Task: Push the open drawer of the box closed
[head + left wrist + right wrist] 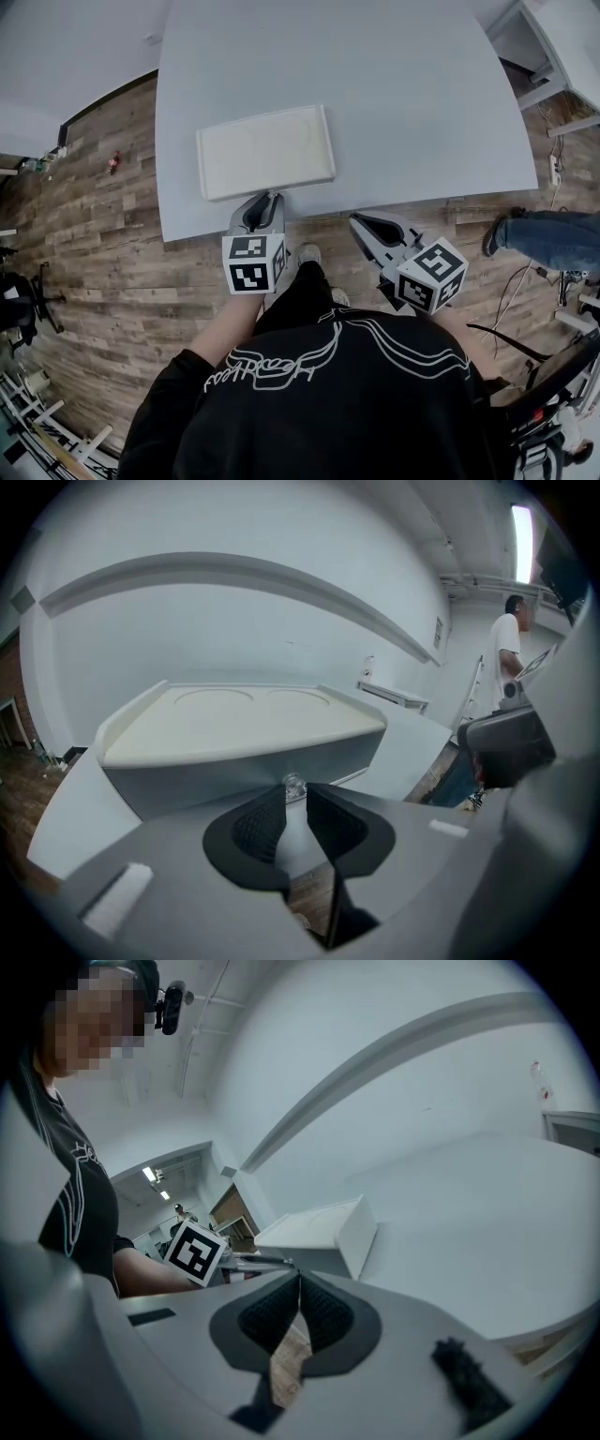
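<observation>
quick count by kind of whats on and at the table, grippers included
table: 1
box: 1
drawer knob: 1
grippers: 2, the left gripper and the right gripper
total: 5

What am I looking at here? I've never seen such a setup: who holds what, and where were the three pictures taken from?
No robot: a person holds a two-jaw gripper in each hand. One picture looks down from a head camera; the other two come from cameras on the grippers. A white box lies on the white table. The left gripper points its slightly parted jaws at the box's small clear knob. The right gripper, jaws together, holds nothing.
</observation>
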Motion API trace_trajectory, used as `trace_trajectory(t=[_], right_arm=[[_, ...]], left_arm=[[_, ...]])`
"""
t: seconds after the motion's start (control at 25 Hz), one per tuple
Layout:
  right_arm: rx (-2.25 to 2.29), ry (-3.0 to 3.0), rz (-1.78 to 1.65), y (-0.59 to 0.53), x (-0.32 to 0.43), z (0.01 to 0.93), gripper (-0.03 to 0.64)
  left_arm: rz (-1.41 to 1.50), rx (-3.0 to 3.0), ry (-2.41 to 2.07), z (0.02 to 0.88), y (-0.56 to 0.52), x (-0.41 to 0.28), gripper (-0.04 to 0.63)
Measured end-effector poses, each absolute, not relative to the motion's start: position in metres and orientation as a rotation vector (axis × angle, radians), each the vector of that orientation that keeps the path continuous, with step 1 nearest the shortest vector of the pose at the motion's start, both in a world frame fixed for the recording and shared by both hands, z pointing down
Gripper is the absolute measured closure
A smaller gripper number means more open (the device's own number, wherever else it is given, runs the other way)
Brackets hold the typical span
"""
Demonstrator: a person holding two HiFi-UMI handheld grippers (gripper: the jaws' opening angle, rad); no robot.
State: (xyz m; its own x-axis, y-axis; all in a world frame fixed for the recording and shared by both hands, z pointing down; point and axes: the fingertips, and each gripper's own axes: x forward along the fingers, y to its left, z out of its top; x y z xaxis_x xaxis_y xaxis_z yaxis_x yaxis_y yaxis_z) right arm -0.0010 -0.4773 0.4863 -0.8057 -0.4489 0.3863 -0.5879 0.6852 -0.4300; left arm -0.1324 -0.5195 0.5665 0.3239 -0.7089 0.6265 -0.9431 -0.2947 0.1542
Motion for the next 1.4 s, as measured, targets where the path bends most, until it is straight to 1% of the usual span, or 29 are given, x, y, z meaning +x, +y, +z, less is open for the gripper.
trace_trajectory(t=[0.08,0.2,0.44,0.68,0.84,0.92,1.16,1.4], right_arm=[[0.830,-2.647,0.802,-0.476,0.000,0.486,0.607],[0.823,-2.656,0.786,-0.470,0.003,0.479,0.607],[0.784,-2.697,0.729,-0.442,0.010,0.457,0.607],[0.693,-2.756,0.607,-0.419,0.017,0.424,0.607],[0.681,-2.818,0.609,-0.405,0.025,0.395,0.607],[0.678,-2.850,0.609,-0.401,0.028,0.381,0.607],[0.579,-2.965,0.545,-0.378,0.029,0.333,0.607],[0.539,-2.987,0.489,-0.363,0.030,0.318,0.607]], left_arm=[[0.617,2.099,-1.433,0.568,-0.520,-0.130,0.503],[0.588,2.088,-1.400,0.563,-0.516,-0.127,0.442],[0.479,2.095,-1.337,0.531,-0.476,-0.117,0.440],[0.306,2.216,-1.209,0.472,-0.430,-0.089,0.499],[0.149,2.381,-1.026,0.413,-0.393,-0.058,0.554],[0.133,2.476,-0.961,0.385,-0.379,-0.046,0.588],[0.137,2.661,-0.834,0.330,-0.350,-0.014,0.588],[0.092,2.676,-0.803,0.316,-0.344,-0.003,0.588]])
